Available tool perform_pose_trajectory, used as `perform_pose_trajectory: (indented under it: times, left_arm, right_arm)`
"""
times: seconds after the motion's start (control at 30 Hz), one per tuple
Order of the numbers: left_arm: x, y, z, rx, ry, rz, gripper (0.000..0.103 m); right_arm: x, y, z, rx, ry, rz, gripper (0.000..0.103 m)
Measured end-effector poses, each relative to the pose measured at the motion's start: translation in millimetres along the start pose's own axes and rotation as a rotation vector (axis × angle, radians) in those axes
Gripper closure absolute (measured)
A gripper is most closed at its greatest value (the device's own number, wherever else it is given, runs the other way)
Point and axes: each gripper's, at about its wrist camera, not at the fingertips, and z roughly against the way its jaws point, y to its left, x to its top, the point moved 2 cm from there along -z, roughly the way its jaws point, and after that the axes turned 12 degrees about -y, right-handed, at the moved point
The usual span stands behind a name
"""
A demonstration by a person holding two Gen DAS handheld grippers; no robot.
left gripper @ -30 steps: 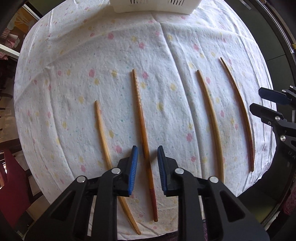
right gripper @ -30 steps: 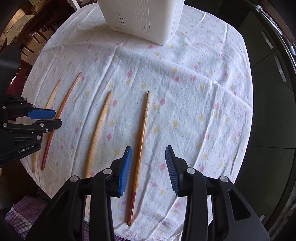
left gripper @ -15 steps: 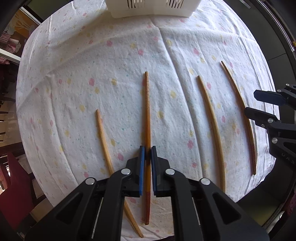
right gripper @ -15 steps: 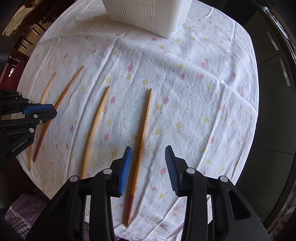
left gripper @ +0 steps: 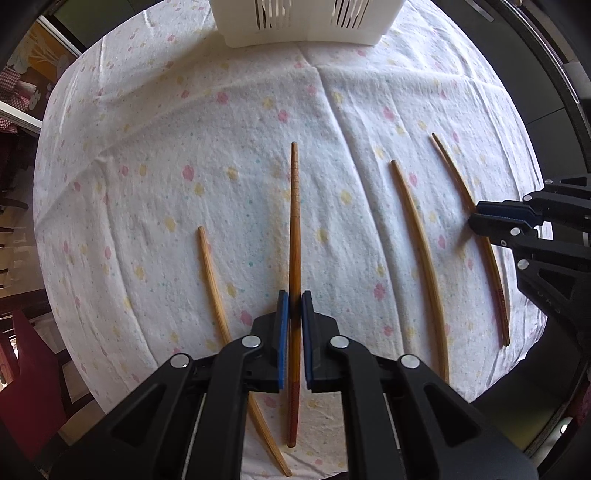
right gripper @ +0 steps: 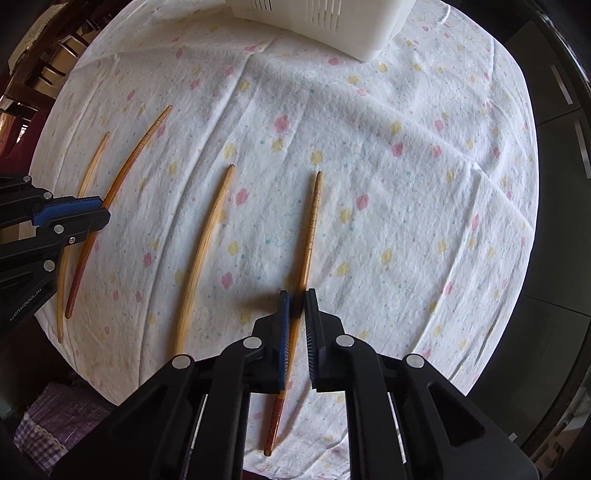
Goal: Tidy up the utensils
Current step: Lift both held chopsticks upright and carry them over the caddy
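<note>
Several chopsticks lie side by side on the flowered cloth. My left gripper [left gripper: 292, 314] is shut on a dark red-tipped chopstick [left gripper: 294, 221], second from the left. A pale chopstick [left gripper: 214, 280] lies to its left. My right gripper [right gripper: 296, 310] is shut on the rightmost dark chopstick [right gripper: 310, 229], which also shows in the left wrist view [left gripper: 454, 177]. Another pale chopstick [right gripper: 207, 251] lies between the two held ones, also seen in the left wrist view [left gripper: 417, 236]. Each gripper shows at the edge of the other's view: the right gripper [left gripper: 506, 218] and the left gripper [right gripper: 70, 212].
A white slotted basket [left gripper: 303, 22] stands at the far edge of the table, also seen in the right wrist view [right gripper: 325, 22]. The white flowered tablecloth [right gripper: 406, 184] covers the round table. A red chair [left gripper: 26, 369] stands at the lower left.
My left gripper closed onto the dark chopstick and straightened it. My right gripper moved forward over the rightmost chopstick and closed on it.
</note>
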Motion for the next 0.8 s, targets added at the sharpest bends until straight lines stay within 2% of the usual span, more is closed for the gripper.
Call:
perform_pose_trajectory:
  times: [0.07,0.17,0.43,0.6,0.8]
  left_arm:
    - [0,1,8,-0.013,-0.018,0.002,0.096]
    - [-1,2,25,-0.022,-0.057,-0.011,0.096]
    - [-2,6,82,-0.054,-0.17,-0.016,0.096]
    - [1,2,120,-0.073,-0.246,-0.016,0.096]
    - [17,-12,160,-0.08,-0.348,-0.02,0.096]
  right_arm:
    - [-2,2,0,-0.003,-0.026,-0.012,0.096]
    - [-9,-2,19,0.042,-0.093,-0.031,0.096]
    - [-27,-3,101,0.148,-0.344,-0.075,0.096]
    - [-38,-5,144,0.166,-0.474,-0.087,0.096]
    - [-27,-11,190,0.162,-0.589,-0.102,0.096]
